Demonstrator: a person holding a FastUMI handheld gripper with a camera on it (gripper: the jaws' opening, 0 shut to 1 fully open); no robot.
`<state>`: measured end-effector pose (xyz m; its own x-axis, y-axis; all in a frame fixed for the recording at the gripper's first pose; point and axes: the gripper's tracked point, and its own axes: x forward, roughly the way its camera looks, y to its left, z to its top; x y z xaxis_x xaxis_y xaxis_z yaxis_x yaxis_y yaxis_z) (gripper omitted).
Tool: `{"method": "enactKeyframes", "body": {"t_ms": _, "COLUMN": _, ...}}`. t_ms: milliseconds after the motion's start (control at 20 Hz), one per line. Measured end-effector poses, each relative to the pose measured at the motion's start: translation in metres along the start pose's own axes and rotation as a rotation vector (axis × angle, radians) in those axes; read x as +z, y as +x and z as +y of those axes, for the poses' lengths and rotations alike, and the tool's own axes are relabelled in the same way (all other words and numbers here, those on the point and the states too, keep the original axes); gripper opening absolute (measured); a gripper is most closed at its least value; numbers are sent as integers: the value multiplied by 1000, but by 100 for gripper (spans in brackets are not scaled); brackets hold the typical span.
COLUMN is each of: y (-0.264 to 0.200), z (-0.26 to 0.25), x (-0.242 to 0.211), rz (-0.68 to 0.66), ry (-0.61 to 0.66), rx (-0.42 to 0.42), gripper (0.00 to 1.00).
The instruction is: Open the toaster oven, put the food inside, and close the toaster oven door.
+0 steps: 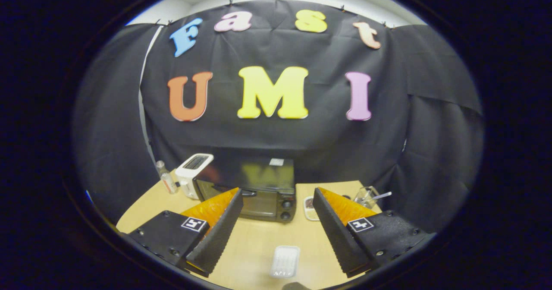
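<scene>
Hand-held gripper (276, 203) fingers spread wide above table (258, 242), closed toaster oven (252, 190) beyond, white tray (285, 261) between them

A black toaster oven (254, 190) stands at the back of the wooden table, its glass door shut, its handle across the top of the door and two knobs down its right side. Just right of the oven lies a small tray of food (309, 208), its contents too small to make out.

Dim, fisheye-bent view; yellow glare on the toaster oven (254, 182), edges perhaps soft.
</scene>
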<state>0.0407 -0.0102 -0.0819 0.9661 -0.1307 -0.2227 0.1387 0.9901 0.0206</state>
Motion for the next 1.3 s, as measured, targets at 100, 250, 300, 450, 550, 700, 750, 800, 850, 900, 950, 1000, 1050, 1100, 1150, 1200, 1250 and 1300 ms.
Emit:
{"method": "enactKeyframes", "body": {"t_ms": 100, "y": -32, "z": -45, "x": 25, "rz": -66, "ry": 23, "rx": -65, "gripper": 100}}
{"method": "enactKeyframes", "body": {"t_ms": 250, "y": -78, "z": -112, "x": 52, "rz": -149, "ry": 39, "rx": -170, "gripper": 100}}
{"method": "enactKeyframes", "body": {"t_ms": 300, "y": -91, "z": -130, "x": 58, "rz": -175, "ry": 35, "rx": -195, "gripper": 100}}
{"method": "enactKeyframes", "body": {"t_ms": 450, "y": -122, "z": -167, "x": 63, "rz": -216, "ry": 22, "rx": -226, "gripper": 100}}
{"method": "enactKeyframes", "body": {"t_ms": 550, "y": -133, "z": -180, "x": 58, "rz": -215, "ry": 22, "rx": -215, "gripper": 100}}
{"method": "enactKeyframes", "body": {"t_ms": 700, "y": -140, "z": -174, "x": 48, "rz": -219, "ry": 28, "rx": -152, "gripper": 100}}
{"method": "enactKeyframes", "body": {"t_ms": 750, "y": -140, "z": -175, "x": 47, "rz": -221, "ry": 26, "rx": -138, "gripper": 100}}
{"method": "enactKeyframes", "body": {"t_ms": 800, "y": -140, "z": -176, "x": 45, "rz": -220, "ry": 26, "rx": -129, "gripper": 100}}
{"method": "enactKeyframes", "body": {"t_ms": 850, "y": -138, "z": -176, "x": 44, "rz": -216, "ry": 32, "rx": -121, "gripper": 100}}
{"method": "enactKeyframes", "body": {"t_ms": 900, "y": -136, "z": -174, "x": 42, "rz": -210, "ry": 42, "rx": -110, "gripper": 100}}
{"method": "enactKeyframes", "body": {"t_ms": 950, "y": -132, "z": -173, "x": 42, "rz": -206, "ry": 47, "rx": -100, "gripper": 100}}
{"method": "enactKeyframes", "body": {"t_ms": 1000, "y": -131, "z": -174, "x": 39, "rz": -198, "ry": 45, "rx": -95, "gripper": 100}}
{"method": "enactKeyframes", "body": {"t_ms": 1050, "y": -129, "z": -175, "x": 38, "rz": -195, "ry": 44, "rx": -93, "gripper": 100}}
{"method": "enactKeyframes", "body": {"t_ms": 1100, "y": -126, "z": -175, "x": 38, "rz": -194, "ry": 44, "rx": -89, "gripper": 100}}
{"method": "enactKeyframes", "body": {"t_ms": 1150, "y": -125, "z": -174, "x": 37, "rz": -189, "ry": 47, "rx": -85, "gripper": 100}}
{"method": "enactKeyframes", "body": {"t_ms": 1200, "y": -123, "z": -174, "x": 35, "rz": -188, "ry": 52, "rx": -80, "gripper": 100}}
{"method": "enactKeyframes", "body": {"t_ms": 1250, "y": -121, "z": -173, "x": 36, "rz": -189, "ry": 58, "rx": -75, "gripper": 100}}
{"method": "enactKeyframes", "body": {"t_ms": 1300, "y": -121, "z": -174, "x": 33, "rz": -182, "ry": 59, "rx": -76, "gripper": 100}}
